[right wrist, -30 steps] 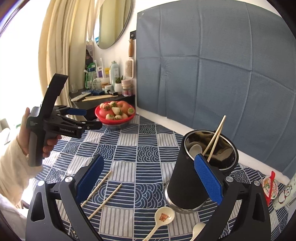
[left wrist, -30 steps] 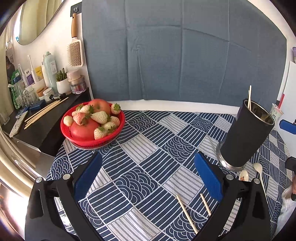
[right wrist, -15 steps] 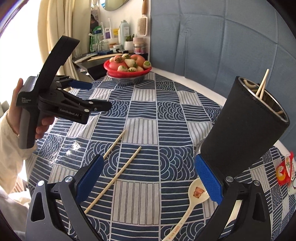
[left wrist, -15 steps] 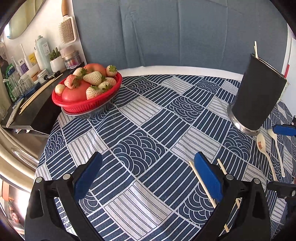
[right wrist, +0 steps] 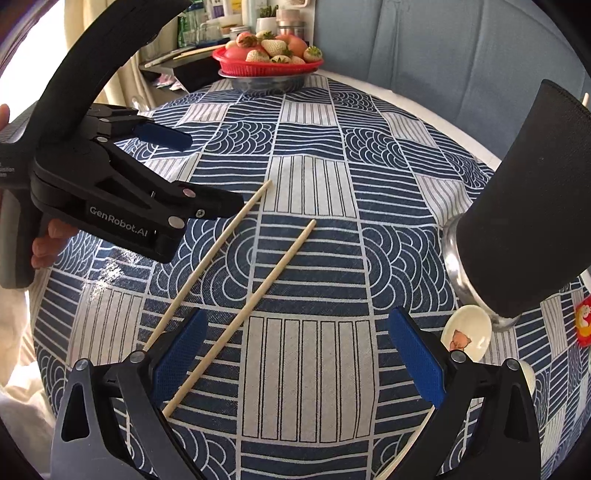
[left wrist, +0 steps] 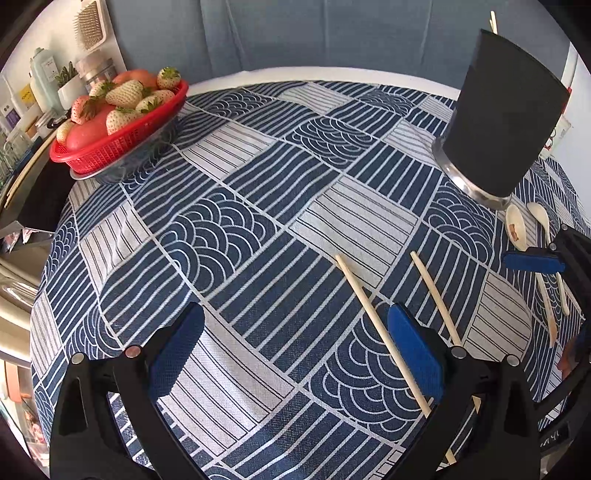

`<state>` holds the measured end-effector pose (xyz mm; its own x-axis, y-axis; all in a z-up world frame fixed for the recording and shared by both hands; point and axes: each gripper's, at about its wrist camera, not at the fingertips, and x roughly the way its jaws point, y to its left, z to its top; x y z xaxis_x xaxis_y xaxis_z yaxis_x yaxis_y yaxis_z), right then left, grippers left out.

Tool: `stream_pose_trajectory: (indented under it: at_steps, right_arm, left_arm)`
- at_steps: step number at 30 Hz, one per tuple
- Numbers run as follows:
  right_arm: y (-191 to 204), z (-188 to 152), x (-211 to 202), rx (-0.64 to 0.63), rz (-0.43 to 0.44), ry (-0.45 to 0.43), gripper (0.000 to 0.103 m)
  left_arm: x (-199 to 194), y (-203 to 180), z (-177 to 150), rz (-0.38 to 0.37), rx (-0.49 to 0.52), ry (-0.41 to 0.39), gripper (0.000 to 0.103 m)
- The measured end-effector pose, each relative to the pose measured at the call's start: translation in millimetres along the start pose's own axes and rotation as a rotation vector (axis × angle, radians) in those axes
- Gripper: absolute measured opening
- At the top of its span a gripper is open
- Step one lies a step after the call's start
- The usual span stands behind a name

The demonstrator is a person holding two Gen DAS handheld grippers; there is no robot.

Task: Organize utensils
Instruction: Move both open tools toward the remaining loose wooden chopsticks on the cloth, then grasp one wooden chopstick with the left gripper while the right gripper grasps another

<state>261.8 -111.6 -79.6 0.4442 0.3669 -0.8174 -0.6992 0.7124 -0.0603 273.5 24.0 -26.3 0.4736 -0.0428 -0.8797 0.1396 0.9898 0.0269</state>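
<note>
Two grippers, both black with blue textured pads. Left gripper spread wide, empty, low over the cloth; seen from the right view too, held in a hand. Right gripper likewise spread wide, empty.

Two loose chopsticks, thin pale wooden rods, flat on the cloth, roughly parallel, a little apart; in the left view one passing under the left gripper's right pad, the other just beyond it.

Two spoons, glossy and cream, near the holder's base: one with a small picture in its bowl, one plain. Both handles reaching toward the right gripper.

One holder: tall cylinder, matte black sleeve, shiny metal base ring, tilted in the fisheye. One chopstick tip poking above its rim.

One red mesh basket of pale strawberries at the far edge. Cloth woven, navy and white, patched with stripes and wave arcs.
</note>
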Motion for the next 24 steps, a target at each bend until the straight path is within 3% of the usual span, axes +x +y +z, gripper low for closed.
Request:
stream_pose_trajectory:
  at_steps: [6, 12, 20, 23, 24]
  right_arm:
    - [-7.1, -4.4, 7.0, 0.072, 0.026, 0.027, 0.096]
    - [-5.6, -11.3, 4.6, 0.106, -0.001, -0.010, 0.097]
    - [-9.2, -6.3, 5.8, 0.106, 0.009, 0.044, 0.096]
    - [-10.1, -8.9, 3.0, 0.100, 0.003, 0.037, 0.092]
    - [-12.3, -9.3, 0.4, 0.105, -0.002, 0.032, 0.088]
  left_arm:
    - [9.9, -3.2, -3.2, -0.008, -0.014, 0.038, 0.098]
    - [7.8, -3.9, -4.9, 0.007, -0.032, 0.055, 0.099]
    - [-5.4, -0.1, -22.0, 0.011, -0.049, 0.078, 0.098]
    - [-17.7, -2.1, -33.8, 0.012, -0.046, 0.043, 0.081]
    - [-22.5, -3.1, -36.6, 0.003, -0.035, 0.037, 0.067]
